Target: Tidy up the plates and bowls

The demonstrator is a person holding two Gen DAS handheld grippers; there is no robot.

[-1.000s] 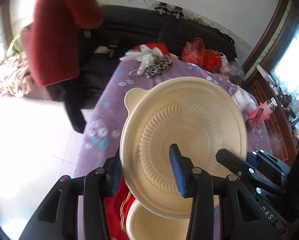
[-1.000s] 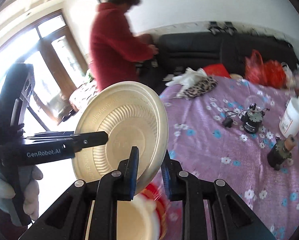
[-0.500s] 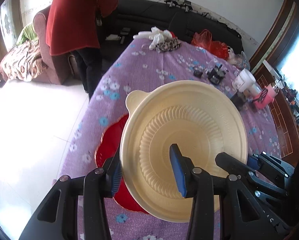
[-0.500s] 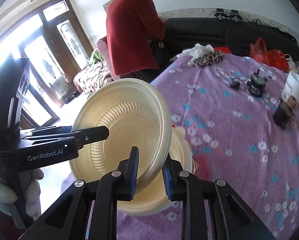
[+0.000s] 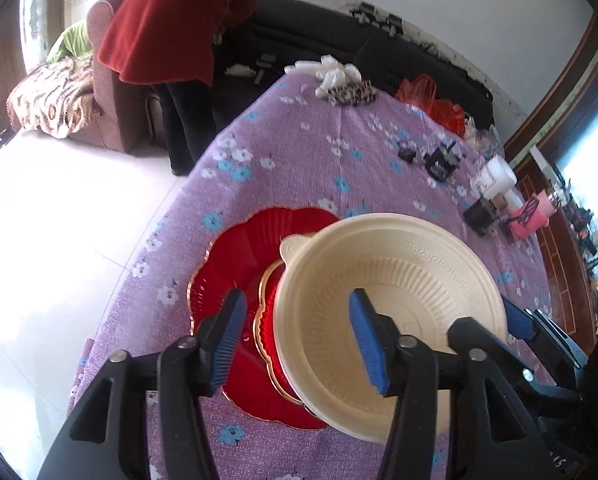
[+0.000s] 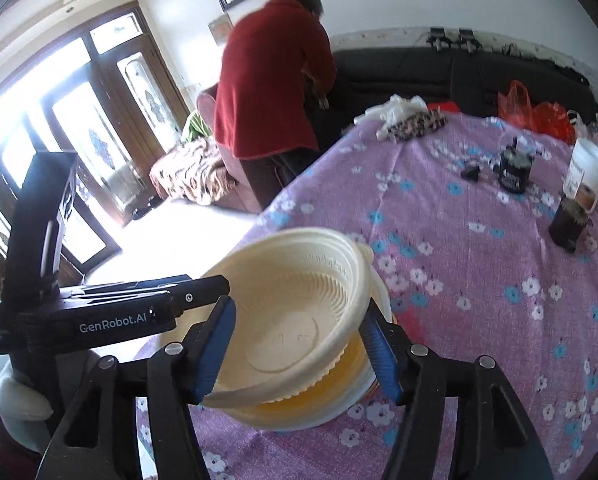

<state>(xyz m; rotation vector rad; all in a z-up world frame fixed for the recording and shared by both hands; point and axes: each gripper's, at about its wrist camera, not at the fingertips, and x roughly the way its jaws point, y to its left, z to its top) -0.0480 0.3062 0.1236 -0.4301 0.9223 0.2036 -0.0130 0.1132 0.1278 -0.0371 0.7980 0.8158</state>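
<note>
One label reads "GenRobot.AI", at nine o'clock on the left claw. Both claws, it and the right claw, are opening, freeing the cream bowl, lowered since earlier onto another bowl.

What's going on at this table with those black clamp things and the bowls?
A person holds a two-finger gripper in each hand, stacking dishes. Both the left gripper and the right gripper are opening around a cream bowl, which sits tilted in another cream bowl on the red plates. Someone in a red coat stands by the black sofa.
</note>
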